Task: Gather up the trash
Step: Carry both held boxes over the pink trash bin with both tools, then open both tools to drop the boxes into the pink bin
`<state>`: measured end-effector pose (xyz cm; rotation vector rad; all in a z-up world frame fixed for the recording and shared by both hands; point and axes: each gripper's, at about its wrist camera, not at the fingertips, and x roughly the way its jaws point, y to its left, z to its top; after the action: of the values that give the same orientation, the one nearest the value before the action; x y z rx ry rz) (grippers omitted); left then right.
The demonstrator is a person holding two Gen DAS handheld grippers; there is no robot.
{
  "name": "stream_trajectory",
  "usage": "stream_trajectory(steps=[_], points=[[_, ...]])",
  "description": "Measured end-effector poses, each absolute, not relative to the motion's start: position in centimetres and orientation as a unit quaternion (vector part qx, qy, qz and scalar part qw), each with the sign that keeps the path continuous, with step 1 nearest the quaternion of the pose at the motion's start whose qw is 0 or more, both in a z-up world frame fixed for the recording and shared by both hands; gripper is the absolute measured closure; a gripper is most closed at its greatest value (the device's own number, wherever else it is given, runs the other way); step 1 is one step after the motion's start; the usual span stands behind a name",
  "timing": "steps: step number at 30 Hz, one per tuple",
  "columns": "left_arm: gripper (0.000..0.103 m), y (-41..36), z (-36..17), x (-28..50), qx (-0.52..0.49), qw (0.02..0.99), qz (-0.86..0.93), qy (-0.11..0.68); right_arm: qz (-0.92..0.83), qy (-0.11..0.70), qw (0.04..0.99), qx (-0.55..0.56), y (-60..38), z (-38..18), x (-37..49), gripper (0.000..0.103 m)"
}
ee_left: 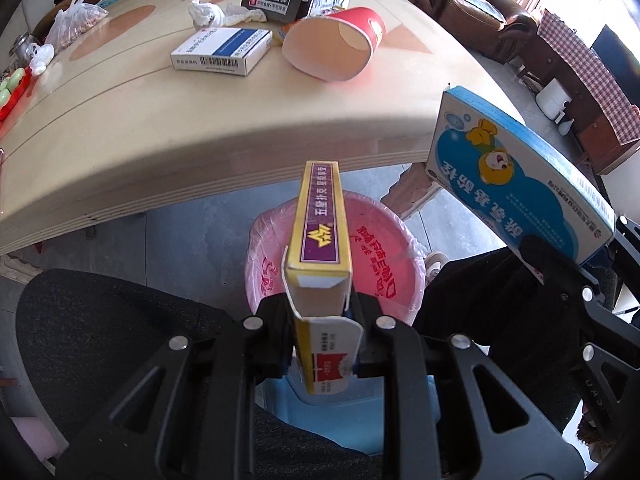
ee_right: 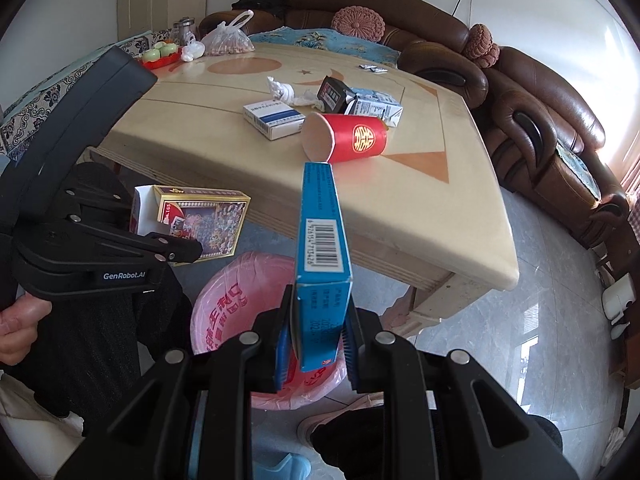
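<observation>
My left gripper (ee_left: pixel 320 320) is shut on a yellow and purple card box (ee_left: pixel 320 232), held over a bin lined with a pink bag (ee_left: pixel 384 256) on the floor in front of the table. The box also shows in the right wrist view (ee_right: pixel 200 216). My right gripper (ee_right: pixel 318 332) is shut on a blue medicine box (ee_right: pixel 322 240), held above the same bin (ee_right: pixel 224 300). That blue box shows at the right in the left wrist view (ee_left: pixel 516 176). On the table lie a tipped red paper cup (ee_right: pixel 348 138), a white and blue box (ee_right: pixel 274 118), a black box (ee_right: pixel 332 94), a milk carton (ee_right: pixel 374 108) and crumpled tissue (ee_right: pixel 286 92).
The cream table (ee_right: pixel 400 208) has a thick front edge near both grippers. A bag of nuts (ee_right: pixel 228 42) and a red tray (ee_right: pixel 160 58) sit at its far left. A brown sofa (ee_right: pixel 540 120) runs behind and right. My dark-clothed legs flank the bin.
</observation>
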<state>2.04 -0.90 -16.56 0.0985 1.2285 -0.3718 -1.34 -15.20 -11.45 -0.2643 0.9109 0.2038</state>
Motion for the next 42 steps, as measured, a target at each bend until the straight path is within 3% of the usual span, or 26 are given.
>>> stream_trajectory(steps=[42], points=[[0.082,-2.5,-36.7,9.8,0.025,0.645,-0.146,0.75,0.127,0.651,0.741,-0.107,-14.4,-33.1,7.3,0.081]])
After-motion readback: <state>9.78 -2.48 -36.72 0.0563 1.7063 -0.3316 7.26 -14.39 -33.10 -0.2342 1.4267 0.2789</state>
